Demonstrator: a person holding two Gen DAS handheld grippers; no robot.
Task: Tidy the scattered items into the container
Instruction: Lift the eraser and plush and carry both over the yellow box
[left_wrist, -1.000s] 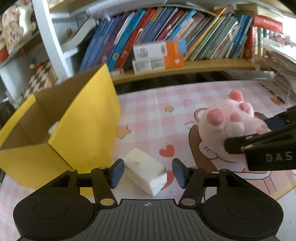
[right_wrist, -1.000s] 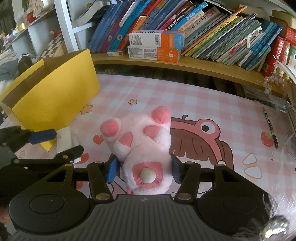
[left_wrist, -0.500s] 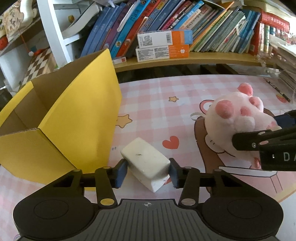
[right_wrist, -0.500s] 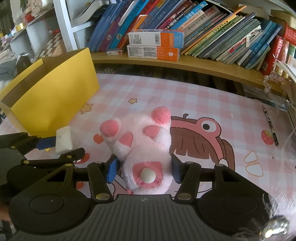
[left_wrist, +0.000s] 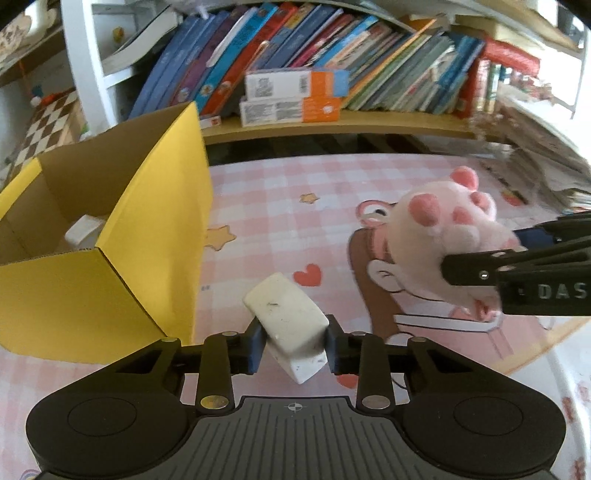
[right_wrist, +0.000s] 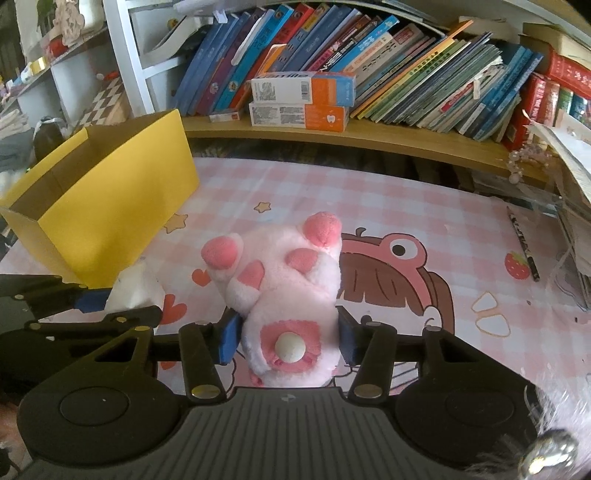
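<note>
My left gripper (left_wrist: 293, 349) is shut on a white block (left_wrist: 286, 319) and holds it just above the pink checked mat, right of the open yellow cardboard box (left_wrist: 122, 266). A white item (left_wrist: 83, 232) lies inside the box. My right gripper (right_wrist: 287, 338) is shut on a pink plush paw toy (right_wrist: 284, 288) and holds it over the cartoon print. The plush toy also shows in the left wrist view (left_wrist: 443, 236), right of the block. The box also shows in the right wrist view (right_wrist: 107, 199), and the white block (right_wrist: 135, 288) shows there at the left.
A wooden shelf (right_wrist: 369, 136) with leaning books and two orange-and-white cartons (right_wrist: 303, 99) runs along the back. A pencil (right_wrist: 522, 240) lies on the mat at the right, by stacked papers (right_wrist: 576, 206). A white shelf post (left_wrist: 85, 62) stands behind the box.
My left gripper has closed on the white block and lifted it off the mat. My right gripper has stayed shut on the plush toy and barely moved.
</note>
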